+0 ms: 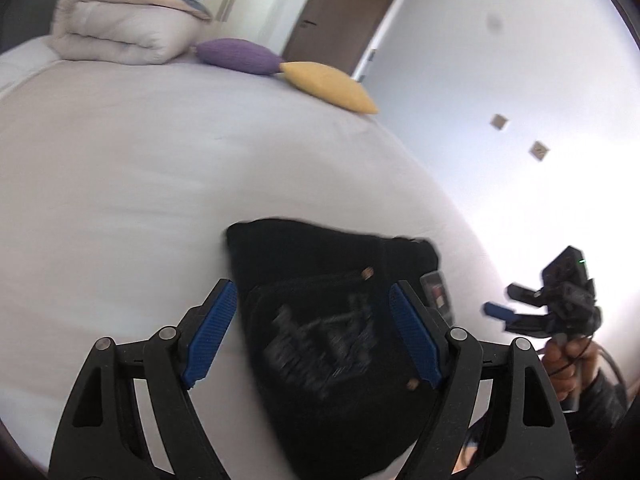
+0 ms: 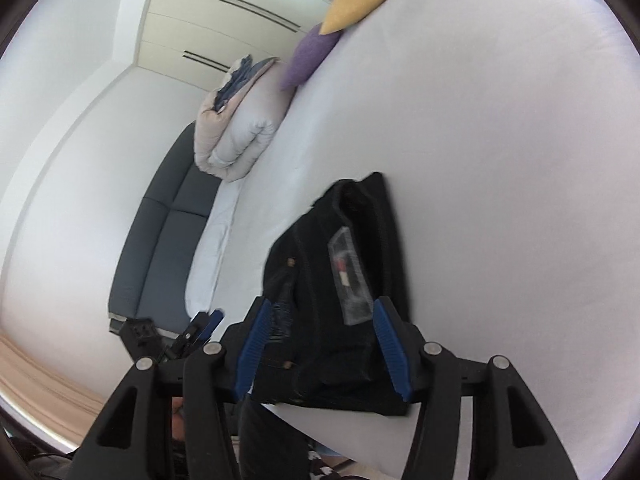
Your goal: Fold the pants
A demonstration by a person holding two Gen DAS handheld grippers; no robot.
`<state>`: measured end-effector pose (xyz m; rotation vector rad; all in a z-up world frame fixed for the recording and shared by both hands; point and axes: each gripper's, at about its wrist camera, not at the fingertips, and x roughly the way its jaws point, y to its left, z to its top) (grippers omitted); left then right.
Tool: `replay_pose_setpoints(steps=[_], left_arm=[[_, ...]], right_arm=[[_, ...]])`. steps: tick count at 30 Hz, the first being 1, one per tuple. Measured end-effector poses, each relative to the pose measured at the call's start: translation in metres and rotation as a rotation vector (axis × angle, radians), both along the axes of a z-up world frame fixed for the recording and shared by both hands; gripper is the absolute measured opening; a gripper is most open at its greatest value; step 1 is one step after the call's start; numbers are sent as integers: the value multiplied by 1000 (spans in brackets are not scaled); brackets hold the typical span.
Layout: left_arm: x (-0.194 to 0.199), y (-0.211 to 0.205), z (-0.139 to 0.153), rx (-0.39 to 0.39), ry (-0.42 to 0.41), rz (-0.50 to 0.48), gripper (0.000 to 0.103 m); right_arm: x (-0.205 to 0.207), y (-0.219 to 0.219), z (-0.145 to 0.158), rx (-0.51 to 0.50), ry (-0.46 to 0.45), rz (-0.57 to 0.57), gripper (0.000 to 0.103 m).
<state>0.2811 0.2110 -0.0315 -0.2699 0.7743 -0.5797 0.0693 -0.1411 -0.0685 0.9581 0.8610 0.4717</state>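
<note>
**Folded black pants near the bed's edge**

The black pants (image 1: 332, 320) lie folded on the white bed sheet (image 1: 140, 180), lower centre of both views, a clear tag (image 2: 350, 276) on top. The left gripper (image 1: 312, 332) hovers spread above them; the right gripper (image 2: 324, 348) is parted, pinching nothing. A purple cushion (image 1: 236, 56) and yellow cushion (image 1: 332, 86) sit upper centre beside a folded duvet (image 1: 124, 28).

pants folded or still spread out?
Folded. The pants lie as one compact black bundle near the edge of the bed, no legs trailing; a tag shows on top. Neither gripper holds them.
</note>
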Motion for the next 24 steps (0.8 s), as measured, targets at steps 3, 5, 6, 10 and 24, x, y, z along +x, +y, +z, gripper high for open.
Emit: replay_pose_setpoints(steps=[3, 5, 6, 10, 24], left_arm=[[38, -13, -27, -12, 96, -46, 56], [52, -18, -56, 16, 190, -54, 27], [51, -16, -65, 21, 199, -49, 24], [27, 0, -73, -32, 199, -37, 20], [-119, -1, -55, 91, 40, -26, 21]], right_arm=[[13, 11, -12, 24, 18, 22, 40], [21, 18, -25, 27, 62, 33, 28], [25, 22, -33, 12, 92, 45, 23], [25, 30, -58, -14, 139, 67, 0], [-25, 9, -27, -101, 12, -1, 74]])
